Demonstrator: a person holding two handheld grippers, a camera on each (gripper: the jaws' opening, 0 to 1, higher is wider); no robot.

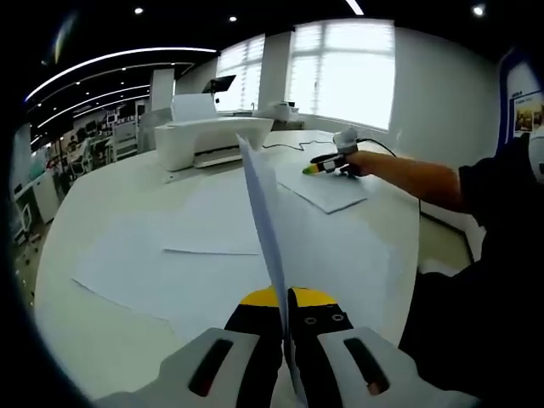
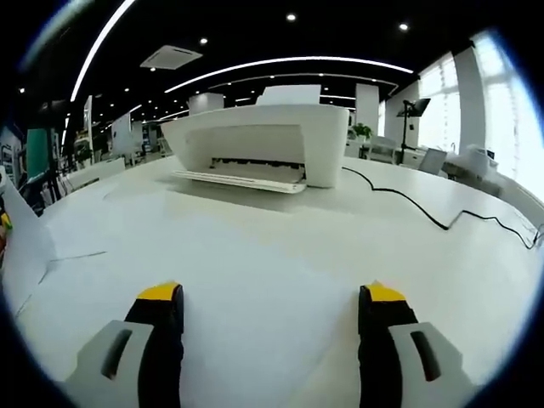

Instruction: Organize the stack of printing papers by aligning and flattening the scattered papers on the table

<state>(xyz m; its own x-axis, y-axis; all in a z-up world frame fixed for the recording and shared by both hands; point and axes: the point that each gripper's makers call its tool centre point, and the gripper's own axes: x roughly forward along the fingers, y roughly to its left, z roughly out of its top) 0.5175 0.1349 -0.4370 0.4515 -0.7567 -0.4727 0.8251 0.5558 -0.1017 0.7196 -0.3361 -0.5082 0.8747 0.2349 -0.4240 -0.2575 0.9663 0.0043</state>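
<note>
Paper is what the left tongs [image 1: 285, 297] have: the yellow-tipped black jaws are pressed together on the lower edge of a thin white sheet of printing paper [image 1: 262, 204], which stands up on edge and rises straight ahead of them. Beyond and below those tips, more loose white sheets [image 1: 170, 263] lie flat and overlapping on the round white table [image 1: 102, 340], spread to the left and ahead. Farther ahead and to the right, another single flat sheet [image 1: 327, 191] lies near the other tongs [image 1: 316, 167], held by a person's bare forearm [image 1: 408, 177] reaching in from the right. Behind the raised sheet, at the far side of the table, sits a white boxy desktop printer [image 1: 208, 136] with paper standing in its rear tray.

From the right tongs [image 2: 270, 293], the jaws are spread wide apart with nothing between them, hovering over bare tabletop [image 2: 272, 255]. Straight ahead of them stands the same white printer [image 2: 263, 149], its output tray facing the tips. A black cable [image 2: 425, 212] runs across the table off to the right. At the far left edge a white sheet [image 2: 25, 246] shows.

A poster hangs on the far right wall in the left gripper view, but its writing is too small to read; no brand shows on the printer.
</note>
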